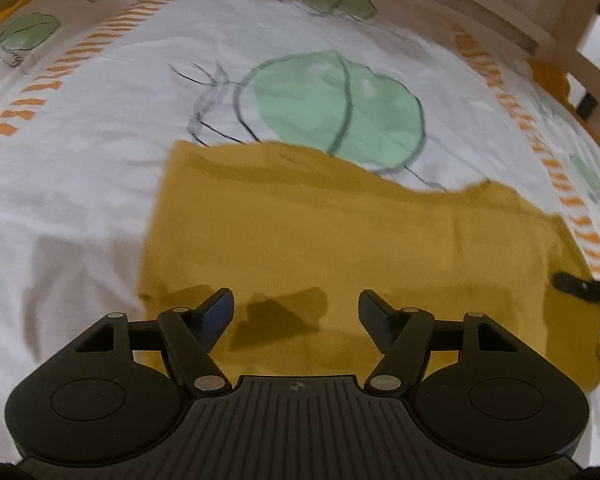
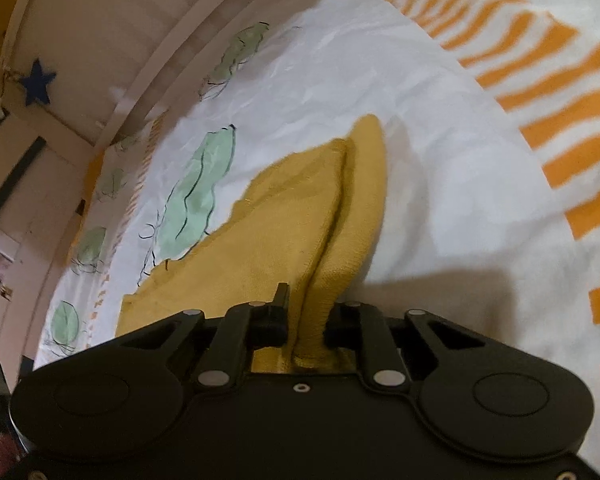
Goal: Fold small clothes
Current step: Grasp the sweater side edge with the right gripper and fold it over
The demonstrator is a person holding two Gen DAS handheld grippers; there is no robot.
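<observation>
Mustard garment [image 1: 340, 240], soft and limp, hangs pinched at its edge in the right hand-held gripper [image 2: 306, 320]; the left hand-held gripper [image 1: 296, 308] hovers above it, spread and empty.

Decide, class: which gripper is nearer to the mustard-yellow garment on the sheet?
Right. The right gripper is clamped on a bunched part of the mustard-yellow garment. The left gripper hovers open above it, nothing between its jaws.
</observation>
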